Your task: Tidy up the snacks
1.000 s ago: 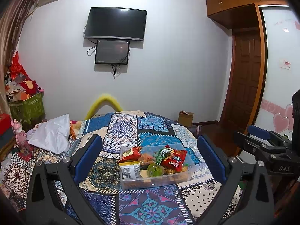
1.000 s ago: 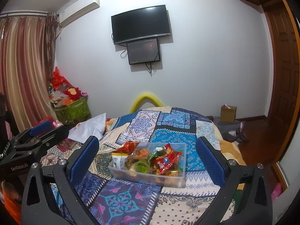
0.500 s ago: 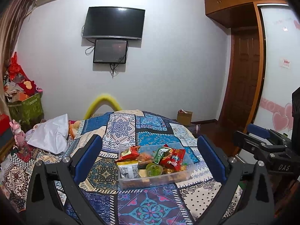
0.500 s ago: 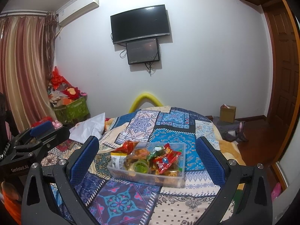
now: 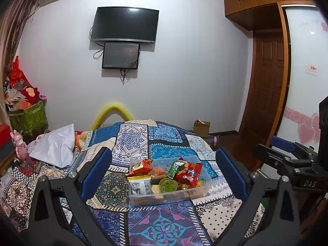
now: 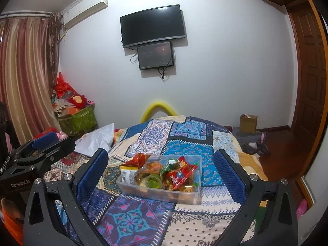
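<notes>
A clear plastic box [image 5: 202,191] of snacks sits on the patchwork bedspread [image 5: 164,225], framed between both sets of spread blue pads. The left gripper [image 5: 164,170] and right gripper [image 6: 161,169] hang released, holding nothing. Lower snacks are buried under a red packet [image 5: 189,173]; its print is too small to read. The tool bodies read "DAS" and "GenRobot.AI".

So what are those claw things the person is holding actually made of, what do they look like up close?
Each is a black, angular frame studded with silver bolts, ending in two long fingers faced with blue textured pads. The left gripper and right gripper look alike. Seen side-on, the right one carries white lettering "DAS"; the left reads "GenRobot.AI". No cables or sleeves are visible.
</notes>
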`<control>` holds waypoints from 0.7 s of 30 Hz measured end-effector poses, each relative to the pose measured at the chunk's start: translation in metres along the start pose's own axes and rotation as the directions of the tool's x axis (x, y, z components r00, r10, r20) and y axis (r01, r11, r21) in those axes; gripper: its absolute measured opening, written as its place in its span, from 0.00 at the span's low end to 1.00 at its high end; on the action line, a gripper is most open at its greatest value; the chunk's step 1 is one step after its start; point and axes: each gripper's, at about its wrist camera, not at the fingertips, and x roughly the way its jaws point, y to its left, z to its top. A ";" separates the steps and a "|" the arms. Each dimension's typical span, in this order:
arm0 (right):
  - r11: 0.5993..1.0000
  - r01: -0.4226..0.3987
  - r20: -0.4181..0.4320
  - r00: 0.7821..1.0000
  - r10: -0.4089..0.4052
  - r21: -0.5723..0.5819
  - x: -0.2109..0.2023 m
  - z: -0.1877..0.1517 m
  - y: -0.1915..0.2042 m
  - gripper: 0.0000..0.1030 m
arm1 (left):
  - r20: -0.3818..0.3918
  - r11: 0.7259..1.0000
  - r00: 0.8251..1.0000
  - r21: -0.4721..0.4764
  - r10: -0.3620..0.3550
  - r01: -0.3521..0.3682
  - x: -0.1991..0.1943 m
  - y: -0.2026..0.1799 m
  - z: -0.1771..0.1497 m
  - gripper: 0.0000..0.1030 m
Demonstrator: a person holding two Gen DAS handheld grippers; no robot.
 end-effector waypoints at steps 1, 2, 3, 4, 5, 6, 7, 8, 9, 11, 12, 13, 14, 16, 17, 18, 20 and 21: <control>1.000 0.000 0.000 1.000 0.000 -0.001 0.001 0.000 0.000 1.00 | -0.001 1.000 1.000 0.000 -0.002 0.002 0.000 0.000 0.000 0.99; 1.000 0.000 0.000 1.000 0.000 -0.002 0.000 0.000 0.000 1.00 | 0.000 1.000 1.000 0.002 -0.001 0.001 0.000 -0.001 0.000 0.99; 1.000 -0.001 0.000 1.000 0.001 -0.002 0.001 -0.001 0.000 1.00 | 0.001 1.000 1.000 0.004 0.001 -0.001 0.000 -0.001 0.000 0.99; 1.000 0.000 0.000 1.000 0.000 -0.002 0.000 -0.001 0.000 1.00 | 0.002 1.000 1.000 0.005 0.001 -0.001 -0.001 -0.001 0.000 0.99; 1.000 -0.001 0.000 1.000 0.001 -0.002 0.001 -0.001 0.000 1.00 | 0.003 1.000 1.000 0.006 0.000 0.000 -0.001 -0.002 0.000 0.99; 1.000 0.000 0.000 1.000 0.000 -0.003 0.001 -0.001 0.000 1.00 | 0.004 1.000 1.000 0.006 -0.001 0.001 -0.001 -0.002 0.000 0.99; 1.000 0.001 0.000 1.000 -0.001 -0.003 0.001 -0.001 0.000 1.00 | 0.005 1.000 1.000 0.006 -0.002 0.002 -0.002 -0.002 0.000 0.99; 1.000 0.000 0.000 1.000 0.000 -0.003 0.000 -0.001 0.001 1.00 | 0.006 1.000 1.000 0.006 -0.002 0.002 -0.002 -0.002 0.000 0.99; 1.000 -0.001 -0.001 1.000 0.001 -0.002 0.001 -0.001 0.000 1.00 | 0.007 1.000 1.000 0.005 -0.002 0.002 -0.003 -0.002 0.000 0.99; 1.000 0.000 0.000 1.000 0.000 -0.004 0.000 -0.001 0.001 1.00 | 0.012 1.000 1.000 0.006 -0.004 0.004 -0.003 -0.003 0.000 0.99; 1.000 0.000 0.000 1.000 0.000 -0.004 0.001 -0.001 0.000 1.00 | 0.016 1.000 1.000 0.009 -0.002 0.002 -0.004 -0.004 0.000 0.99; 1.000 0.000 0.000 1.000 0.000 -0.005 0.001 -0.001 0.000 1.00 | 0.017 1.000 1.000 0.011 -0.001 0.001 -0.004 -0.004 0.000 0.99; 1.000 0.000 -0.001 1.000 0.000 -0.005 0.001 -0.001 0.001 1.00 | 0.017 1.000 1.000 0.014 -0.004 0.003 -0.004 -0.005 0.000 0.99; 1.000 0.001 -0.002 1.000 -0.001 -0.003 0.001 -0.001 0.001 1.00 | 0.017 1.000 1.000 0.019 -0.007 0.007 -0.004 -0.007 -0.001 0.99; 1.000 0.001 -0.003 1.000 -0.001 -0.002 0.001 -0.001 0.001 1.00 | 0.016 1.000 1.000 0.021 -0.006 0.006 -0.004 -0.007 -0.001 0.99; 1.000 0.001 -0.003 1.000 -0.001 -0.002 0.001 -0.002 0.001 1.00 | 0.017 1.000 1.000 0.022 -0.006 0.005 -0.004 -0.007 -0.001 0.99; 1.000 0.001 -0.003 1.000 -0.001 -0.002 0.001 -0.002 0.001 1.00 | 0.019 1.000 1.000 0.022 -0.004 0.004 -0.004 -0.007 -0.001 0.99; 1.000 0.001 -0.003 1.000 -0.001 -0.002 0.001 -0.002 0.001 1.00 | 0.021 1.000 1.000 0.020 -0.004 0.003 -0.004 -0.007 -0.001 0.99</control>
